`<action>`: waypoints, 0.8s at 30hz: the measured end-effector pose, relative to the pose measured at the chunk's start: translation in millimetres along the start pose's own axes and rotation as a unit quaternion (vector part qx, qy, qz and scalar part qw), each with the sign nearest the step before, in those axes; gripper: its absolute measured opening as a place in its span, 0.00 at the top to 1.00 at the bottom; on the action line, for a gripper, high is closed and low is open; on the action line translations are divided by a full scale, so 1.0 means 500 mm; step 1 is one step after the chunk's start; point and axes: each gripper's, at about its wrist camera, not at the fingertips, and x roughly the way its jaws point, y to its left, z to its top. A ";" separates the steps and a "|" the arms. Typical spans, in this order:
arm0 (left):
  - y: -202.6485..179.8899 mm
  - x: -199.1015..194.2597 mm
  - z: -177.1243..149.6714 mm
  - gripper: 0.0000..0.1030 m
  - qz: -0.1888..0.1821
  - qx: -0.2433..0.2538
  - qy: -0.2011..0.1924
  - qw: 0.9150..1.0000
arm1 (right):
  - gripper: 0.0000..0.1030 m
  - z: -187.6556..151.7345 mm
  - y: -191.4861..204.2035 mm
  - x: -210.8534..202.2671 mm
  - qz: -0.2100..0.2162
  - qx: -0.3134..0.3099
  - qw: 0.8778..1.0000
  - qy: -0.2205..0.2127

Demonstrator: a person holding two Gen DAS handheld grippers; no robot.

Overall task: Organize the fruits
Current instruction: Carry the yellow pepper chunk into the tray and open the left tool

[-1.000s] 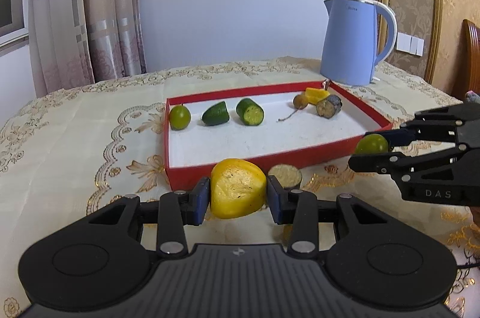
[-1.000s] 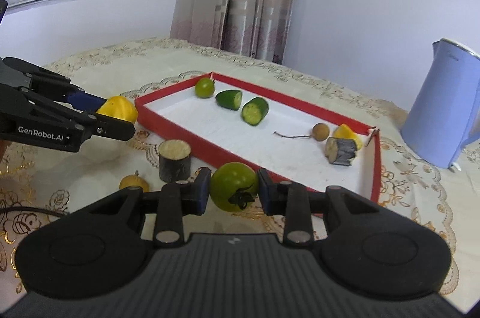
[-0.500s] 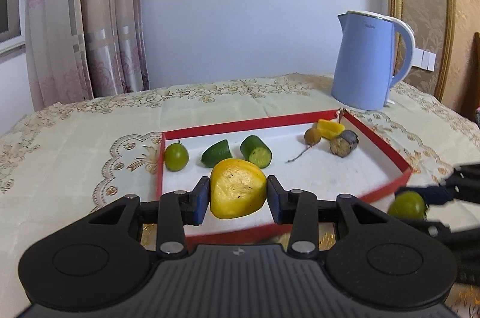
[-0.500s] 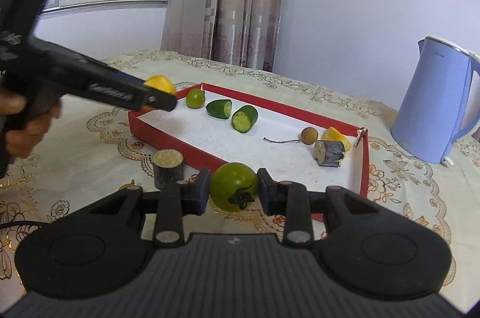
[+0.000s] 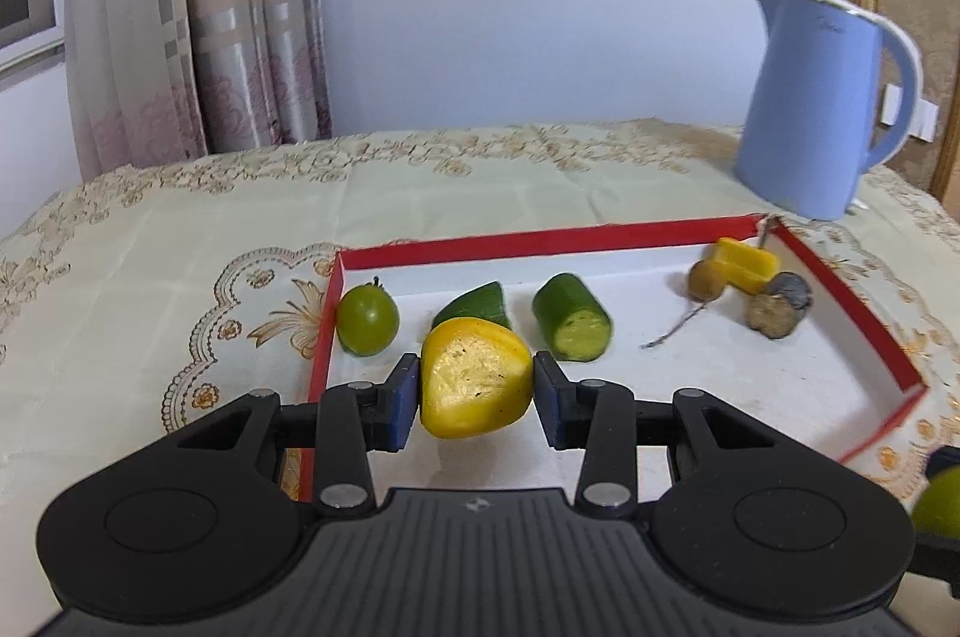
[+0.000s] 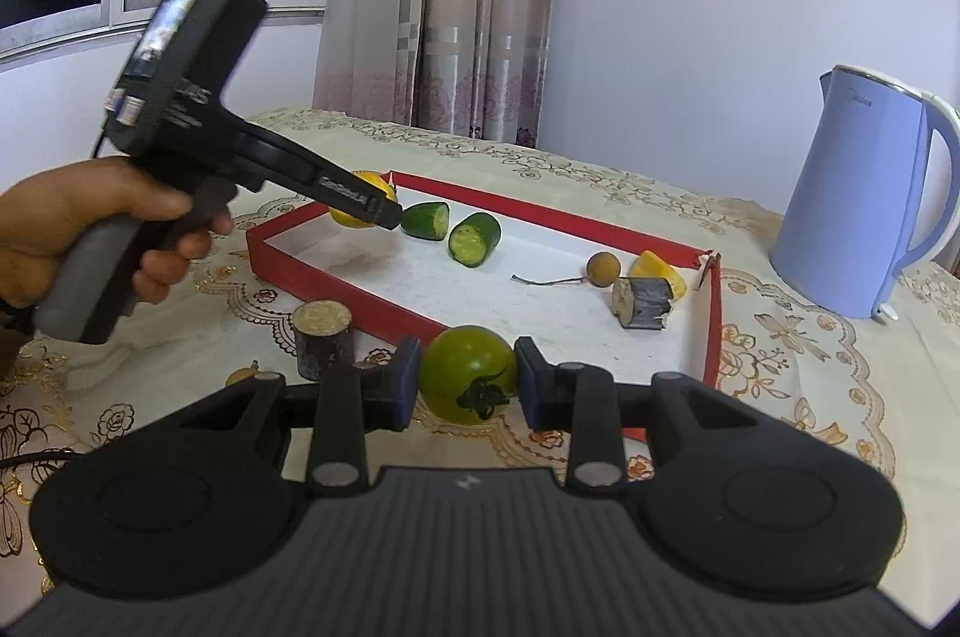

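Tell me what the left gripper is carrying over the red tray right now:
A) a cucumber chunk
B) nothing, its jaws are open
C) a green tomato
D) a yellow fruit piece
D. The left gripper has its pads closed on a yellow fruit piece held above the red tray; the green tomato sits in the right gripper instead.

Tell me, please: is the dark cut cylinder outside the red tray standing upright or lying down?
Upright. The dark cylinder stands on the tablecloth beside the red tray, its pale cut face up.
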 end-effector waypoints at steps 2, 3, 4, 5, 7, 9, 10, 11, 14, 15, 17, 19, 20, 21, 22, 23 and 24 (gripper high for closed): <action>0.002 0.011 -0.001 0.62 0.004 -0.001 0.004 1.000 | 0.70 0.000 -0.002 -0.001 -0.001 0.003 1.000 -0.001; 0.003 0.016 -0.002 0.62 0.006 -0.002 0.007 1.000 | 0.70 0.000 -0.003 -0.001 -0.001 0.004 1.000 -0.001; 0.003 0.020 -0.003 0.62 0.008 -0.002 0.008 1.000 | 0.70 0.000 -0.004 0.000 -0.002 0.005 1.000 -0.001; 0.004 0.024 -0.003 0.62 0.009 -0.003 0.009 1.000 | 0.70 0.000 -0.004 0.000 -0.002 0.005 1.000 -0.001; 0.005 0.030 -0.003 0.62 0.016 -0.005 0.010 1.000 | 0.70 -0.001 -0.005 0.001 -0.003 0.007 1.000 -0.001; 0.006 0.036 -0.002 0.62 0.023 -0.005 0.009 1.000 | 0.70 -0.001 -0.005 0.001 -0.003 0.007 1.000 -0.001; 0.007 0.038 -0.001 0.62 0.025 -0.006 0.009 1.000 | 0.70 0.000 -0.005 0.001 -0.003 0.007 1.000 -0.002; 0.007 0.041 0.000 0.62 0.025 -0.008 0.010 1.000 | 0.70 0.000 -0.005 0.001 -0.002 0.007 1.000 -0.002; 0.007 0.047 0.003 0.62 0.025 -0.011 0.011 1.000 | 0.70 0.000 -0.005 0.000 -0.003 0.006 1.000 -0.003; 0.007 0.049 0.002 0.62 0.027 -0.011 0.012 1.000 | 0.70 0.000 -0.005 0.000 -0.003 0.006 1.000 -0.003; 0.006 0.053 0.001 0.62 0.030 -0.010 0.013 0.999 | 0.70 0.000 -0.004 -0.002 -0.004 0.007 1.000 -0.003; 0.006 0.055 -0.002 0.62 0.028 -0.013 0.017 0.999 | 0.70 0.000 -0.004 -0.002 -0.004 0.006 1.000 -0.002; 0.006 0.057 -0.003 0.62 0.027 -0.014 0.018 0.999 | 0.70 0.000 -0.004 -0.002 -0.005 0.006 1.000 -0.002; 0.007 0.057 -0.004 0.62 0.027 -0.015 0.019 0.999 | 0.70 0.001 -0.003 -0.002 -0.005 0.006 1.000 -0.001; 0.007 0.058 -0.004 0.62 0.028 -0.016 0.019 0.999 | 0.70 0.001 -0.003 -0.002 -0.004 0.006 1.000 -0.002; 0.008 0.058 -0.004 0.62 0.028 -0.017 0.019 0.999 | 0.70 0.001 -0.003 -0.002 -0.005 0.006 1.000 -0.002; 0.008 0.059 -0.004 0.62 0.028 -0.017 0.020 0.999 | 0.70 0.001 -0.003 -0.001 -0.005 0.006 1.000 -0.002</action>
